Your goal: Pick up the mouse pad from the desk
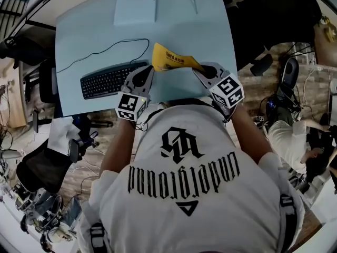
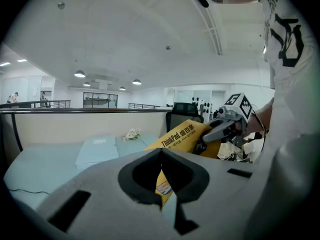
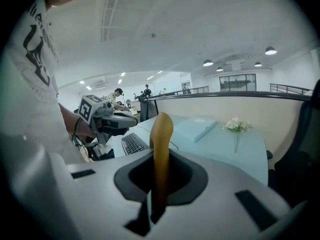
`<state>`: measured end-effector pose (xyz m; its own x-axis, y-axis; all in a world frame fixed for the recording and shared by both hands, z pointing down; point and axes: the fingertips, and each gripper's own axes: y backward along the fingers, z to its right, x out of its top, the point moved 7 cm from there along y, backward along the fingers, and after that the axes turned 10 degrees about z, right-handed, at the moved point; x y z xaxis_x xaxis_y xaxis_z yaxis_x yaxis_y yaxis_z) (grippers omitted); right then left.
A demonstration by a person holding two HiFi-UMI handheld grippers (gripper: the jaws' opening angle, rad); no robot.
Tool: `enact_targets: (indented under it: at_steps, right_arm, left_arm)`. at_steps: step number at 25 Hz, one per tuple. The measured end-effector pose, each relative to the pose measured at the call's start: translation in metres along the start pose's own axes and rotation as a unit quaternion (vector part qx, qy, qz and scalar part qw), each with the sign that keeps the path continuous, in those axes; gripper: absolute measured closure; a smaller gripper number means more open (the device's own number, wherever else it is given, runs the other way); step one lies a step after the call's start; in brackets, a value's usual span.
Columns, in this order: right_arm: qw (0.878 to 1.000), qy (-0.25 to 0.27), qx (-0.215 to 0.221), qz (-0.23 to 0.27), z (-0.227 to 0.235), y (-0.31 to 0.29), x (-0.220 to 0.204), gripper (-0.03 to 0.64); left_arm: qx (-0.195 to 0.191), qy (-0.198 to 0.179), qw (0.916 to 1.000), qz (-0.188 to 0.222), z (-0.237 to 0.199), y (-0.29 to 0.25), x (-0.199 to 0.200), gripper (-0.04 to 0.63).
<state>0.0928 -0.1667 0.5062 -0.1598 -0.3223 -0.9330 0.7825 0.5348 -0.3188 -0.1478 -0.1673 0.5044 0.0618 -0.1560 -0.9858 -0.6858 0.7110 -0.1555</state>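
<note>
The yellow mouse pad (image 1: 174, 58) is off the desk (image 1: 89, 30), held in the air over the near edge between my two grippers. It carries black ThinkPad lettering on its upper face and sags a little between the two holds.

My left gripper (image 1: 150, 71) is clamped on the pad's left edge; in the left gripper view the yellow sheet runs down into the notch where the jaws meet, pinched tight. My right gripper (image 1: 198, 73) is clamped on the pad's right edge; in the right gripper view I see the pad edge-on, a thin ochre strip standing up from between the closed jaws. Each gripper shows in the other's view, facing it across the pad.

Just to the left of the left gripper a black keyboard (image 1: 108, 80) lies on the pale blue desk, angled, with its thin black cable (image 1: 105, 50) looping away across the top. Farther back sits a flat pale blue folder (image 1: 136, 4), and beside it a small bunch of white flowers (image 3: 236, 125). A black office chair (image 1: 42, 167) stands on the floor to the left of the desk.
</note>
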Motion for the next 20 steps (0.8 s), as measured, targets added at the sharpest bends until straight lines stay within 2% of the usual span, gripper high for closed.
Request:
enact_targets:
  at_steps: [12,17,20]
  right_arm:
    - [0.998,-0.019,-0.049,0.041,-0.083,0.013,0.011,0.592]
    - [0.996,-0.023,-0.067,0.045,-0.121,0.018,0.005,0.592]
    - [0.996,-0.022,-0.077,0.050,-0.137,0.024,0.002,0.592]
  left_arm:
    - [-0.026,-0.007,0.9993,0.027,0.008,0.086,0.012,0.588]
    - [-0.040,-0.023,0.9985,0.030,0.014,0.117,0.005,0.588]
    - [-0.046,-0.021,0.9982,0.031,0.018,0.130,0.001,0.588]
